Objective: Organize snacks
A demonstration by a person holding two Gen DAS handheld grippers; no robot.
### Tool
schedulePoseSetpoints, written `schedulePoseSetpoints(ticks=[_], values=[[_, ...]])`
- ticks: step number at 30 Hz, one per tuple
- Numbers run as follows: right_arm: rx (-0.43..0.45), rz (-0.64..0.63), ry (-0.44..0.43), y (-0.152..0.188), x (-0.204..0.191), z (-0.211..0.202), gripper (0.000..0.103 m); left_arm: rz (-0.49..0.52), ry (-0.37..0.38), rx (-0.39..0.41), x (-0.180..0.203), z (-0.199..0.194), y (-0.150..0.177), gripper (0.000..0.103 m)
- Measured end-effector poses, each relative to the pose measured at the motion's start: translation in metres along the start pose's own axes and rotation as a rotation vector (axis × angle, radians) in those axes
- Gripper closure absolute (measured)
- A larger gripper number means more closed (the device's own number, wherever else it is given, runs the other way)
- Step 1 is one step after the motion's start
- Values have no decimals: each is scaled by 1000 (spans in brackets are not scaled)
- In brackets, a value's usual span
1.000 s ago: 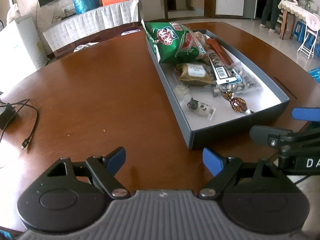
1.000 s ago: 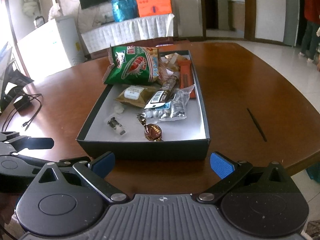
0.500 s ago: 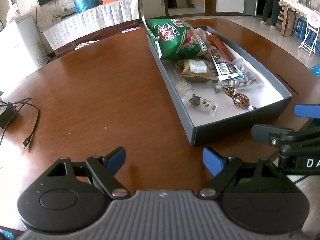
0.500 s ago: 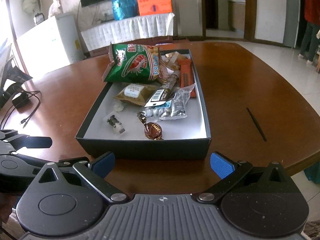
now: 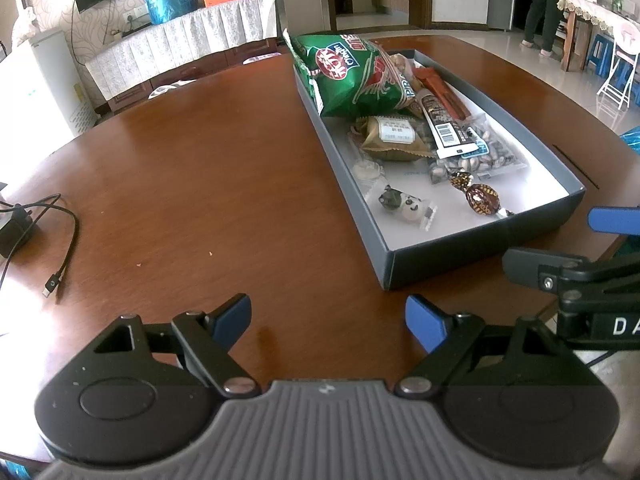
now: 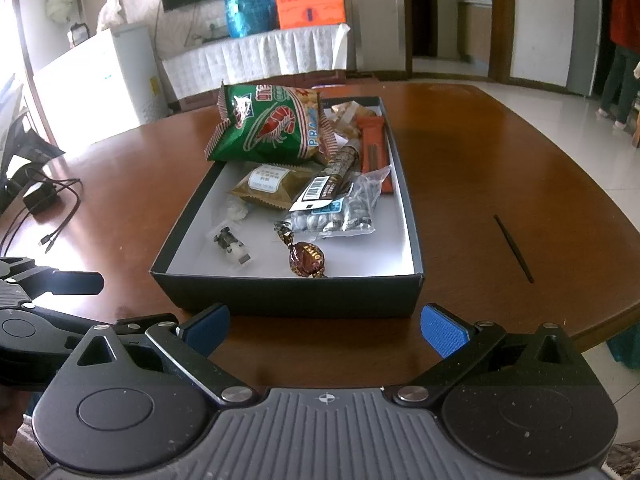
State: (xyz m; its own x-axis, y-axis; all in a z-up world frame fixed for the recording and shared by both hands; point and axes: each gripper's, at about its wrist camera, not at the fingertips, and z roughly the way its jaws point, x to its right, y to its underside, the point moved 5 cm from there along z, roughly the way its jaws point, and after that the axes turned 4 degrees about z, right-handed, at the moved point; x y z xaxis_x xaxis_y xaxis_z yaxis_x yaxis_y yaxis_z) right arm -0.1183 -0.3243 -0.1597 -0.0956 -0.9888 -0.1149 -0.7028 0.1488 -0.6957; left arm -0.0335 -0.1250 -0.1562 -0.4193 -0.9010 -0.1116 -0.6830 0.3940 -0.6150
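Right wrist view: a shallow dark grey cardboard box with a white floor [image 6: 288,292] sits on the brown wooden counter [image 6: 480,168], just beyond the right tool [image 6: 324,330], whose blue pads stand wide apart with nothing between them. Inside the box, at the far end, a green shrimp-cracker bag [image 6: 272,126] leans over the rim. Beside it lies an orange wrapped bar [image 6: 374,148]. Mid-box holds a tan sealed pouch with a white label [image 6: 268,184], a dark stick pack with a barcode [image 6: 328,184] lying across a clear bag of nuts [image 6: 344,216], and a small white candy [image 6: 236,210]. Near the front wall lie a brown foil-wrapped chocolate [image 6: 306,260] and a clear-wrapped panda sweet [image 6: 232,242]. Left wrist view: the left tool [image 5: 328,320] hovers over bare counter beside the box's near corner, jaws open and empty.
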Motion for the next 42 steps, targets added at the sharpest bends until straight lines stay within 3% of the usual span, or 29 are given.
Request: schedulePoseSetpoints(ticks=[42], values=[[-3,-5,3,2,1,1,0,1,2,-7,0,1,2,18]])
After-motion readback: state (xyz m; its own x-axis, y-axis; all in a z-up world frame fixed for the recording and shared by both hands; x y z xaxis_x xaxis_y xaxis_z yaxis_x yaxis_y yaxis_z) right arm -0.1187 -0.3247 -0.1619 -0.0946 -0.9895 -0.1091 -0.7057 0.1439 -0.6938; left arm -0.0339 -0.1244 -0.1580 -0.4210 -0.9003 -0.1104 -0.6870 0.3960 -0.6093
